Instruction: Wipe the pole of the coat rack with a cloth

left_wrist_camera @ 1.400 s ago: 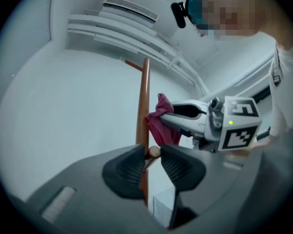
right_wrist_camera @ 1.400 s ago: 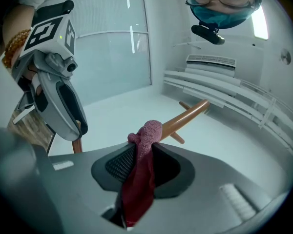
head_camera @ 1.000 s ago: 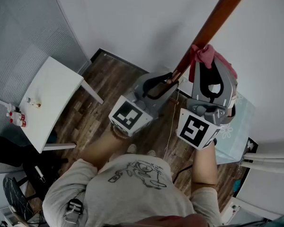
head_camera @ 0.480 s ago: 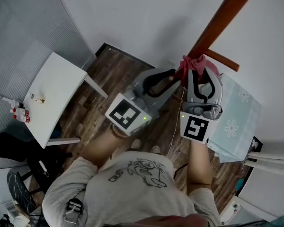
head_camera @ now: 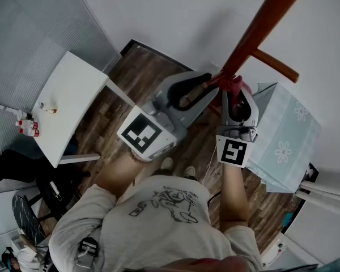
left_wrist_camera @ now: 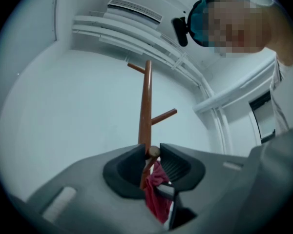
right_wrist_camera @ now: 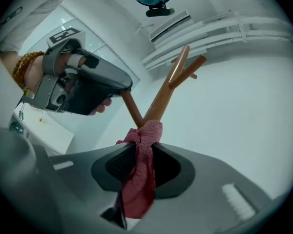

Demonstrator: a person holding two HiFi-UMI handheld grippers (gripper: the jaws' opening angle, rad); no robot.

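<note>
1. Now, head view: the right hand-held gripper (head_camera: 233, 88), clenched on the cloth (head_camera: 237, 83), is lower on the pole (head_camera: 260, 27) than before.
2. Left gripper view: the left hand-held gripper (left_wrist_camera: 151, 156) has just been closing its jaws and grasps a peg (left_wrist_camera: 154, 151).
3. Right gripper view: the cloth lies against the pole, so the downward wipe seems under way.

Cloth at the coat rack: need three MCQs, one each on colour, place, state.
1. Colour of the fuzzy terry cloth?
A) red
B) blue
C) white

2. The cloth is pressed against:
A) a mirror
B) the brown wooden coat-rack pole
C) a window

3. The right gripper is:
A) open and empty
B) shut on the cloth
C) shut on a sponge

Answers:
1 A, the cloth shows red in the right gripper view.
2 B, its top bunches against the pole.
3 B, both pads pinch the cloth between them.
</note>
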